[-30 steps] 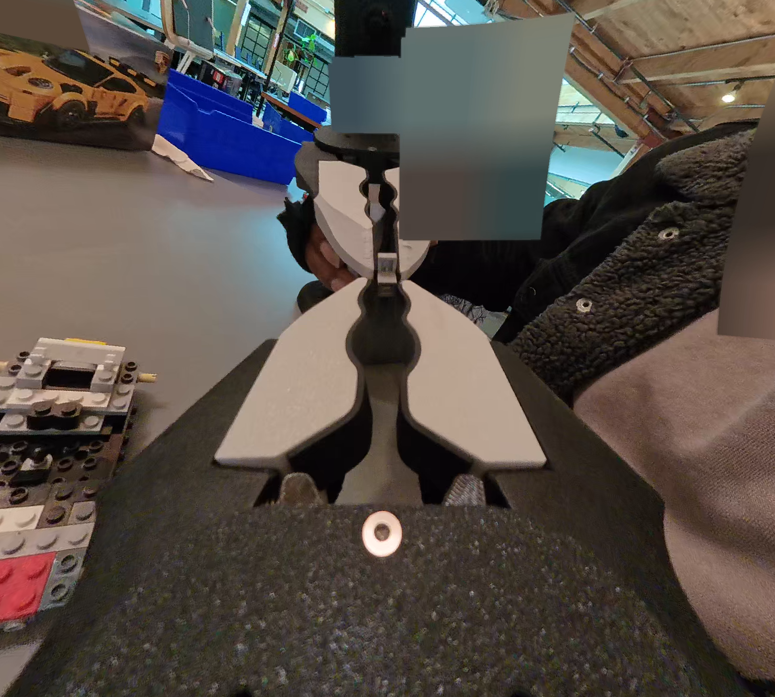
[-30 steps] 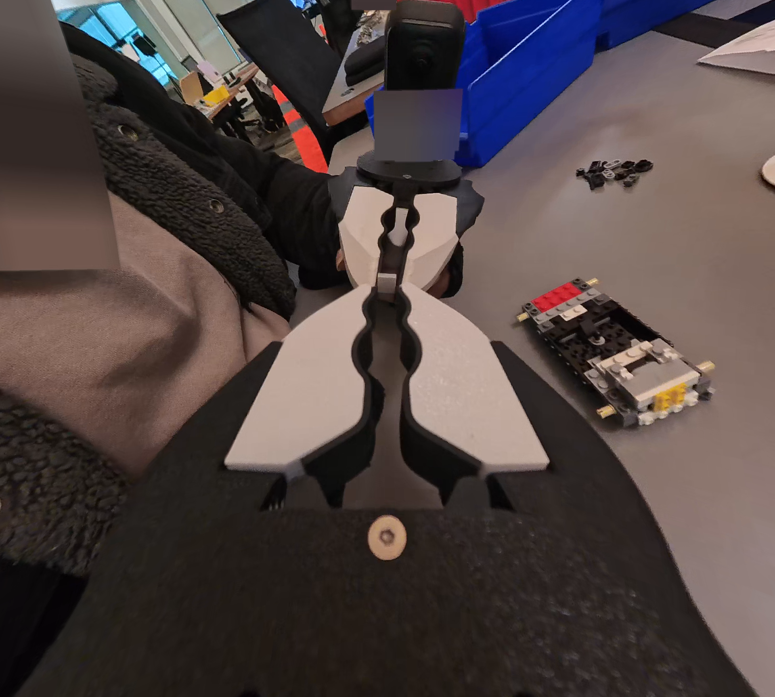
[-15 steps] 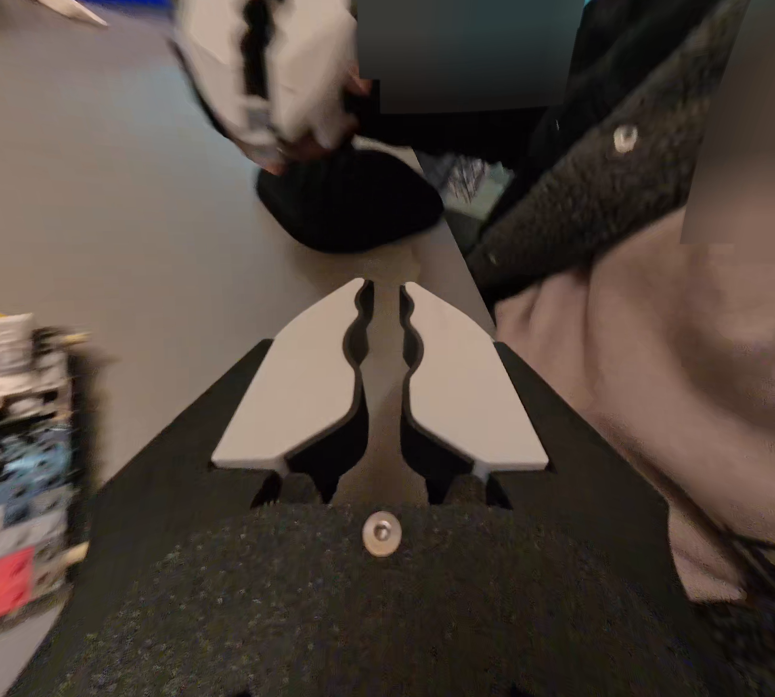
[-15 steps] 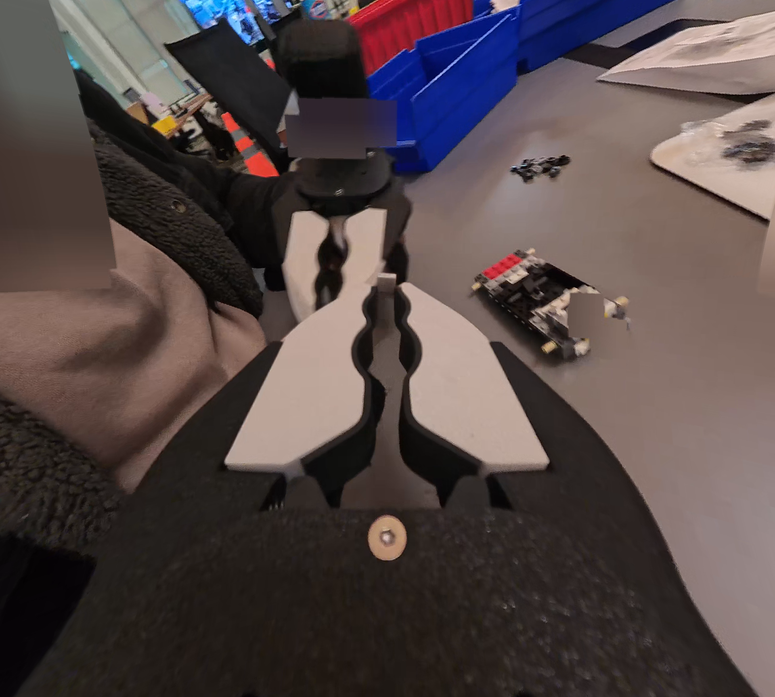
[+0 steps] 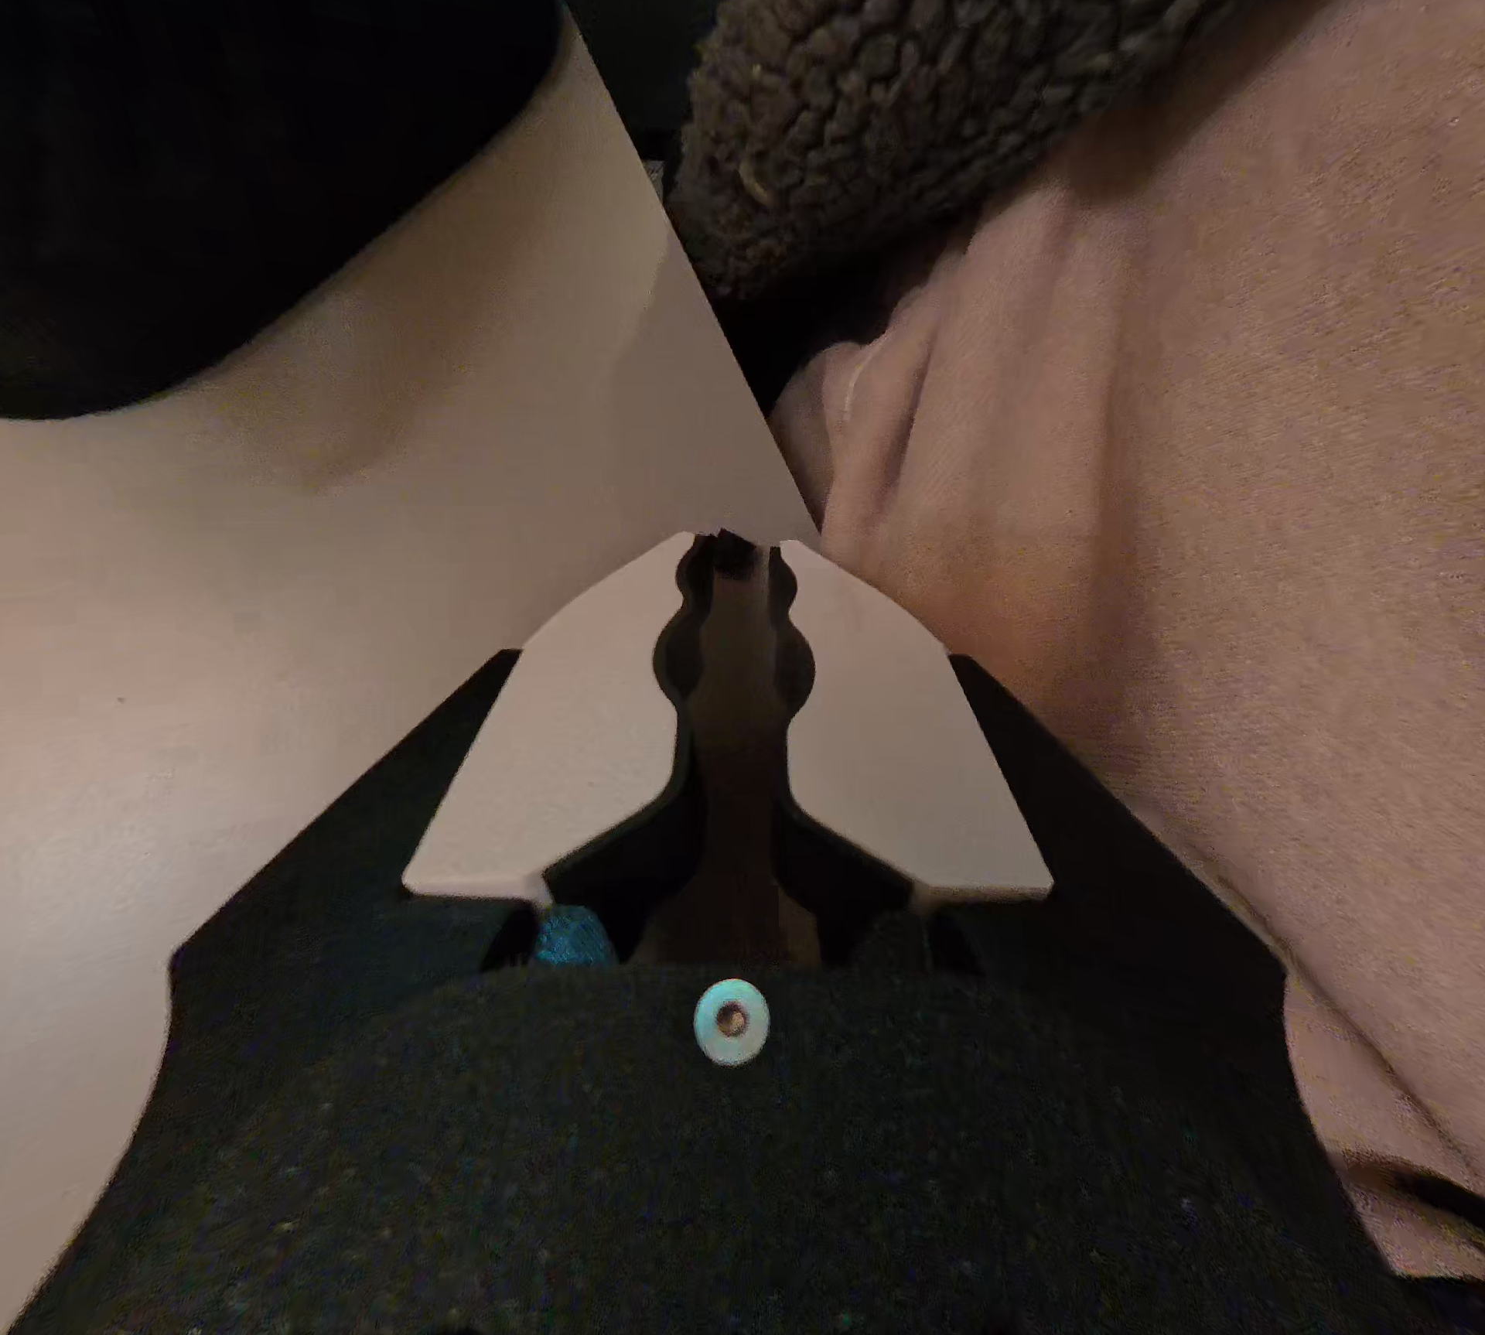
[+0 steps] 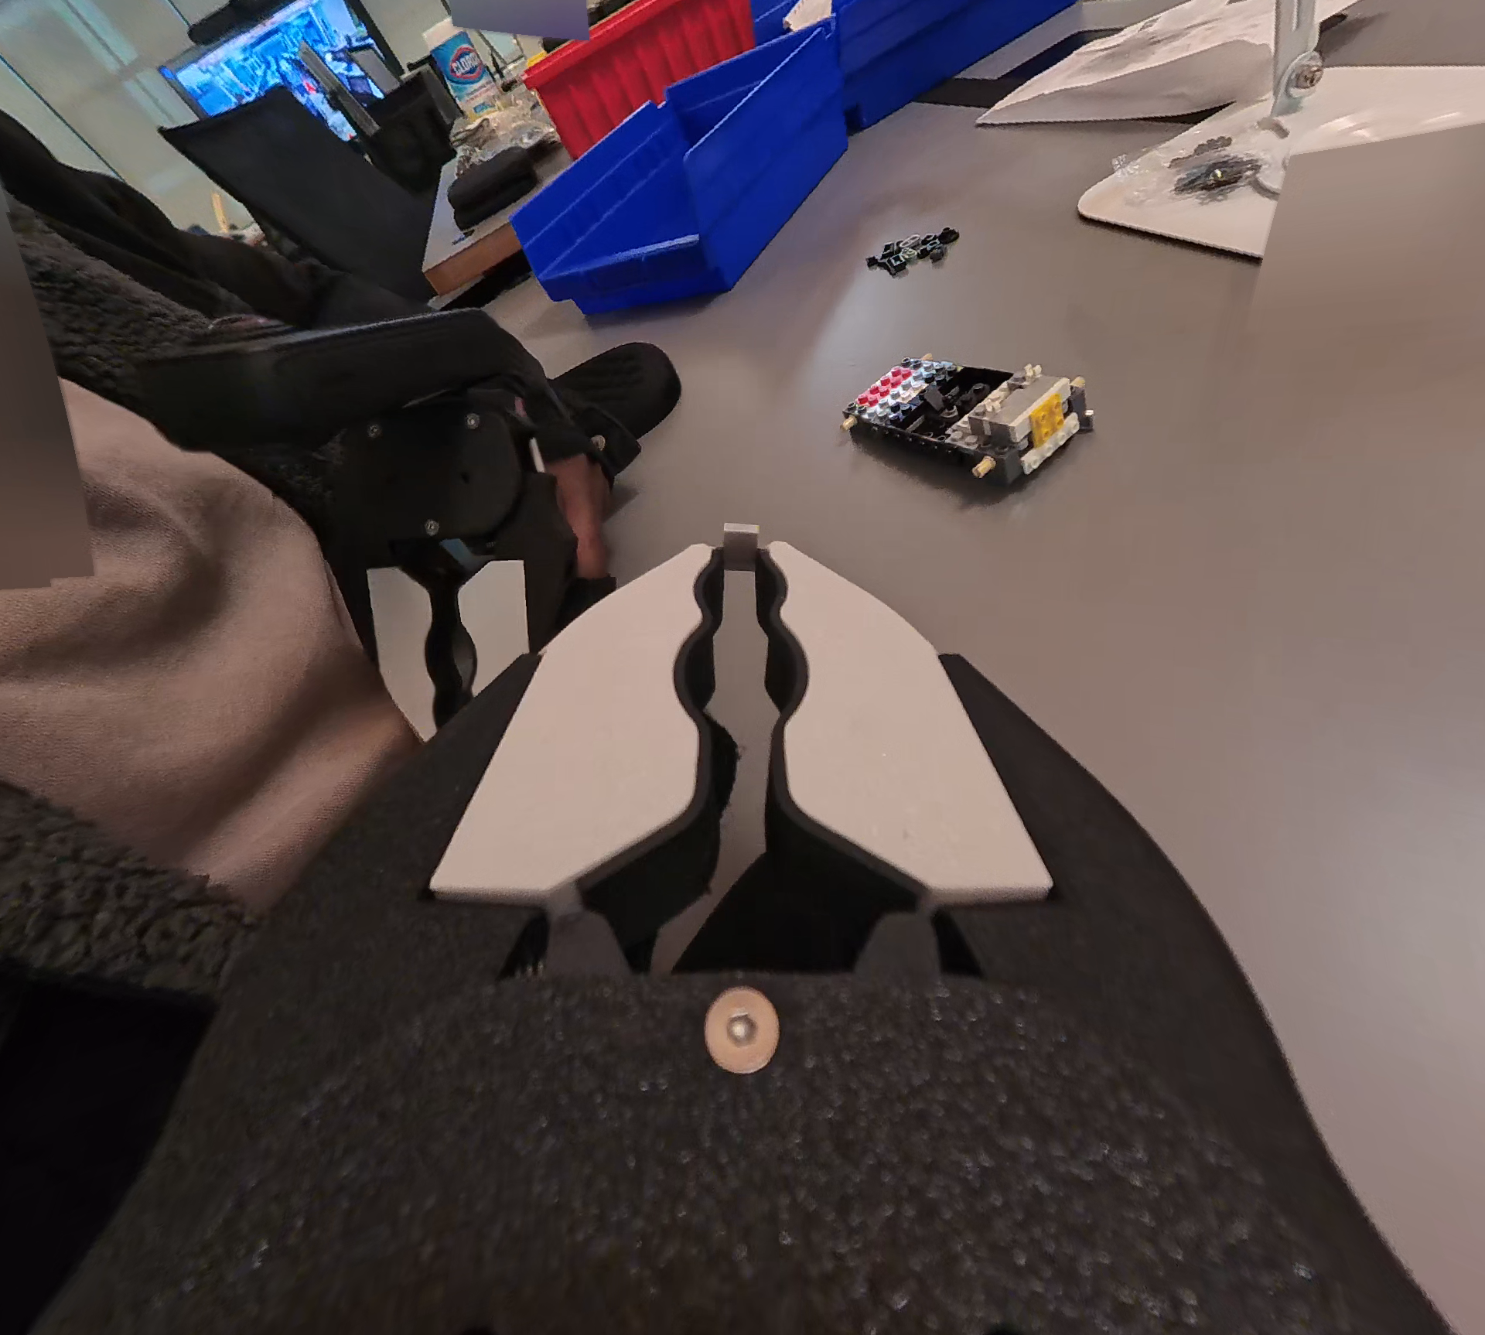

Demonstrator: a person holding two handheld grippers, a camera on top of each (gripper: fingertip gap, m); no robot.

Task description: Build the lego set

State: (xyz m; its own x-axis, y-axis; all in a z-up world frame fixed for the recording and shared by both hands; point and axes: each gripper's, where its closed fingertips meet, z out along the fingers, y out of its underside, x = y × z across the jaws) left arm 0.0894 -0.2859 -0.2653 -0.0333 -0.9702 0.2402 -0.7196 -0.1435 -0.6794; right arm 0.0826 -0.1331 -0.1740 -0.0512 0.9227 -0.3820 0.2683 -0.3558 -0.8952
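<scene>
The right gripper [image 6: 741,551] has its jaws pinched narrow on a small grey brick [image 6: 740,543] that pokes out past the tips, mid-frame. The half-built lego car base [image 6: 968,416] sits on the grey table [image 6: 1205,573] right of centre, well apart from the gripper. A little pile of black pieces [image 6: 912,249] lies further back, near the blue bins [image 6: 691,195]. The left gripper [image 5: 733,547] points down at the table edge by the person's sweater [image 5: 1165,493]; its jaws are nearly closed, with something dark at the tips that's hard to make out.
</scene>
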